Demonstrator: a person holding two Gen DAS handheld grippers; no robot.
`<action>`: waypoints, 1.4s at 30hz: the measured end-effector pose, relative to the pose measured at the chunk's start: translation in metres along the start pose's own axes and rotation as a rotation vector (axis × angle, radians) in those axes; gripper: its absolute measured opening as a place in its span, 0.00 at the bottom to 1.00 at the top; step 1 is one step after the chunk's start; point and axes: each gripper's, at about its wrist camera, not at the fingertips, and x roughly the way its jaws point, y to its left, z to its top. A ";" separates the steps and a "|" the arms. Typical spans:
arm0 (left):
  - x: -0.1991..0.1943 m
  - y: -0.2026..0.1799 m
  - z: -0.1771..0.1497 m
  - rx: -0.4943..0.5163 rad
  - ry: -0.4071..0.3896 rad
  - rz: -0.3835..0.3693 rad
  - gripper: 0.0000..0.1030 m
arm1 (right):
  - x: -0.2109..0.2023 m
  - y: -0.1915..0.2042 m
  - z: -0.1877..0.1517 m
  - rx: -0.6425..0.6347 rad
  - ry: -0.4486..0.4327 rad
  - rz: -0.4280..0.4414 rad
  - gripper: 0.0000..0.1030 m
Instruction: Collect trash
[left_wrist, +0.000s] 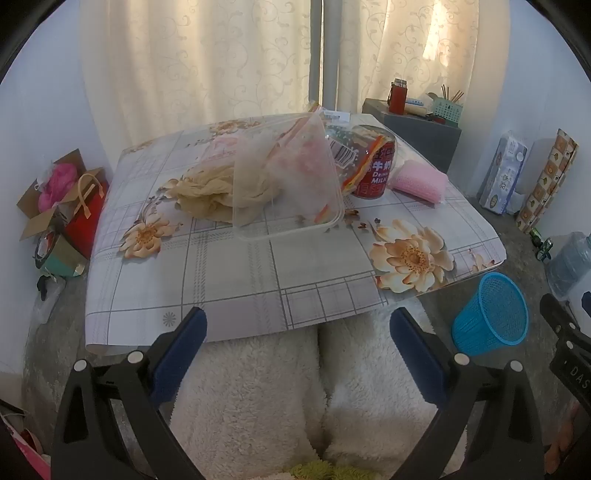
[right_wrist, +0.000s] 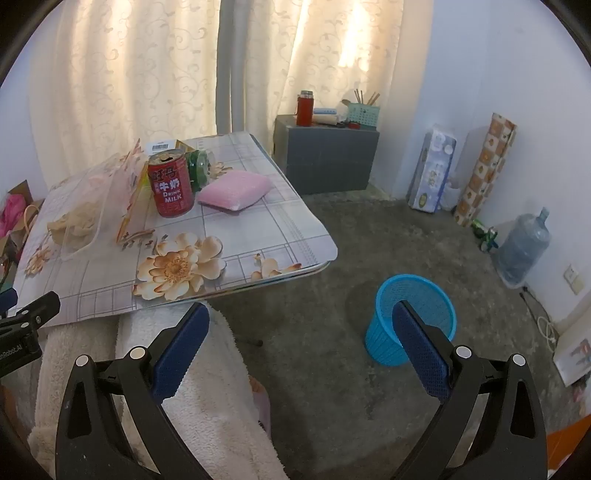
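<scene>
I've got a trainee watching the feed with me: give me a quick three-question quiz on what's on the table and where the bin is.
1. True or false: the red milk can stands upright on the table.
2. Where is the blue basket? A) on the table B) on the floor beside the table C) on the grey cabinet
3. Fill in: the flat thing lying just beside the can is a pink ____.

Key
1. True; its opened top faces up.
2. B; it stands on the floor, off the table's corner.
3. Sponge.

Both the left gripper and the right gripper are open and hold nothing.
</scene>
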 end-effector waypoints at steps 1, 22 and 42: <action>0.000 0.000 0.000 0.000 0.000 0.000 0.94 | 0.000 0.000 0.000 0.003 -0.002 0.004 0.92; 0.000 0.000 0.000 0.002 0.003 0.002 0.94 | 0.009 0.003 0.005 0.003 -0.001 0.001 0.92; 0.000 0.000 0.000 0.001 0.007 0.000 0.94 | 0.016 0.006 0.010 0.002 -0.002 0.001 0.92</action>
